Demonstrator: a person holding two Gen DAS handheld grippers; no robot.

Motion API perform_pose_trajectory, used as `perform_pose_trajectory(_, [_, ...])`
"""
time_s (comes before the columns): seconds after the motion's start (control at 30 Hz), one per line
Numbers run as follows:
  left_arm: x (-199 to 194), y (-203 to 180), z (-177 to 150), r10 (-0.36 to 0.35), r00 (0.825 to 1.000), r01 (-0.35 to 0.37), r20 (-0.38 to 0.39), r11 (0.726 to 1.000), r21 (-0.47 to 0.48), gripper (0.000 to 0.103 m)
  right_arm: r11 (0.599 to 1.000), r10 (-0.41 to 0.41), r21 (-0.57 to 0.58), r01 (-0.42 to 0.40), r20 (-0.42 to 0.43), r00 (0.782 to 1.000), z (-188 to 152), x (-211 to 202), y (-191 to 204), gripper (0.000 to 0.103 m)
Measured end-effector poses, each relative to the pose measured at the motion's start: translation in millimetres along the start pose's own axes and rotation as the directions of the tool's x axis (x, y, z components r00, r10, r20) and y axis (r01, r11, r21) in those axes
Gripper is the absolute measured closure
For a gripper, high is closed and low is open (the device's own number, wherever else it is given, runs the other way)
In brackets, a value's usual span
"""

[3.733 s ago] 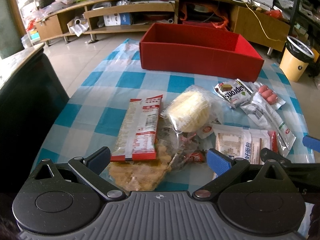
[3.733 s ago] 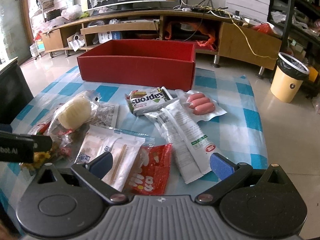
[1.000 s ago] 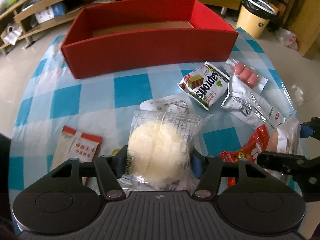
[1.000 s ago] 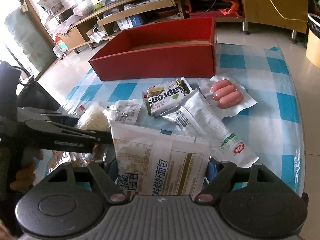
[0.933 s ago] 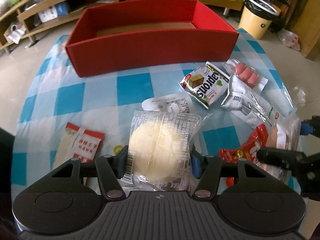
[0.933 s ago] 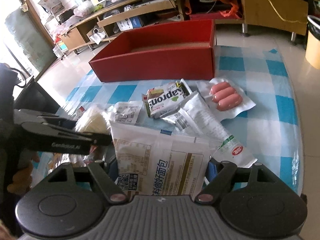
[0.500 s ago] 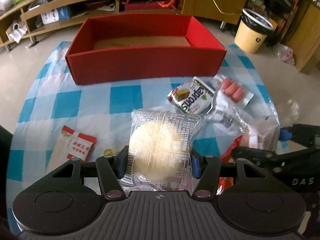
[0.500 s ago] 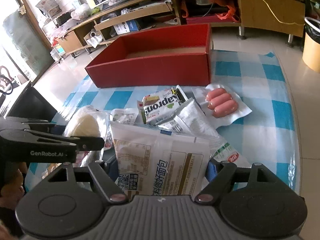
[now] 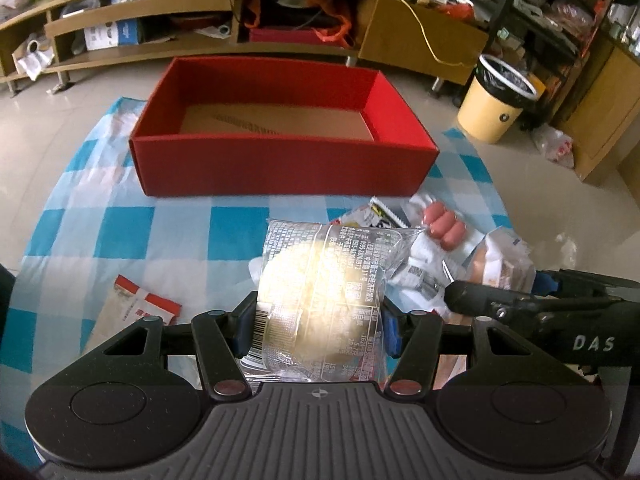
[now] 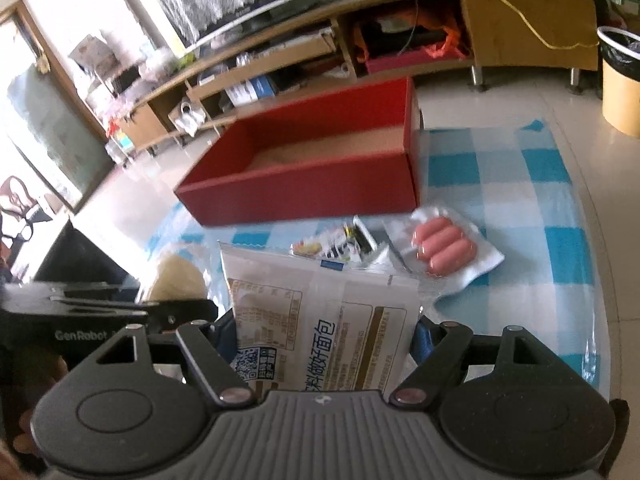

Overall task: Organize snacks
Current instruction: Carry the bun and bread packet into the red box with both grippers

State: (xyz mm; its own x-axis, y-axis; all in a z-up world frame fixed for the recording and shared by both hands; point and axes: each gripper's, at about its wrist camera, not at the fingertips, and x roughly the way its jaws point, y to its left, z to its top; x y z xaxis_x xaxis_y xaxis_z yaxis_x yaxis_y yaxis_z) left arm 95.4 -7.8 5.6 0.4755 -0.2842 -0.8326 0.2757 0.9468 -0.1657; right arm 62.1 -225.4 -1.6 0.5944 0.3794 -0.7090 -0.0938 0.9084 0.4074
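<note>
My left gripper [image 9: 318, 330] is shut on a clear pack holding a round yellow cake [image 9: 320, 292], lifted above the checked cloth. In the right wrist view my right gripper [image 10: 324, 338] is shut on a white bread pack [image 10: 320, 320] with printed text. The open red box [image 9: 280, 128] stands empty at the far side of the table, seen also as the red box [image 10: 320, 164]. On the cloth between the box and the grippers lie a sausage pack [image 10: 444, 250] and a wafer pack [image 10: 340, 244]. The right gripper [image 9: 536, 292] with its bread shows at the right of the left wrist view.
A red and white snack packet [image 9: 136, 308] lies at the left on the blue and white cloth [image 9: 120, 232]. A yellow bin [image 9: 496, 100] stands on the floor at the right, and a low wooden shelf unit [image 9: 200, 12] runs behind the table. A hand [image 10: 24, 420] holds the left gripper.
Both grippers have risen with their packs, and the red box now shows more of its brown floor. The right wrist view has swung, so the box sits more to the right.
</note>
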Motion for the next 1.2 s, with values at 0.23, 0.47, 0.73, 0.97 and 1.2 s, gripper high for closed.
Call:
perform_pose_trajectory(0.23, [-11,-2,9,-0.005,0.999,0.006,0.048,1.0,-0.012,0.037,0.999,0.02,0.043,-0.022,0.051,0.999,12,-8,-3,0.026])
perform_pose_trajectory(0.47, [-13,-7,22,-0.002,0.997,0.003,0.082,1.0,-0.008,0.037,0.999,0.033,0.036,-0.037,0.093,0.995,32,-9,1,0.026])
perform_pose_trajectory(0.73, [-14,-8,46,0.011,0.99,-0.01,0.14,1.0,-0.012,0.037,0.998,0.046,0.026,-0.05,0.138,0.989,61,-1,7,0.026])
perform_pose_trajectory(0.97, [-9,-7,68,0.02,0.984,-0.017,0.178,1.0,-0.015,0.041,0.999,0.044,0.023,-0.049,0.173,0.984,84,9,9,0.026])
perform_pose_trajectory(1.2, [14,7,43,0.036,0.997,-0.036,0.071,0.999,-0.005,0.016,0.999,0.002,0.031,-0.007,0.148,0.989,83,14,-5,0.026])
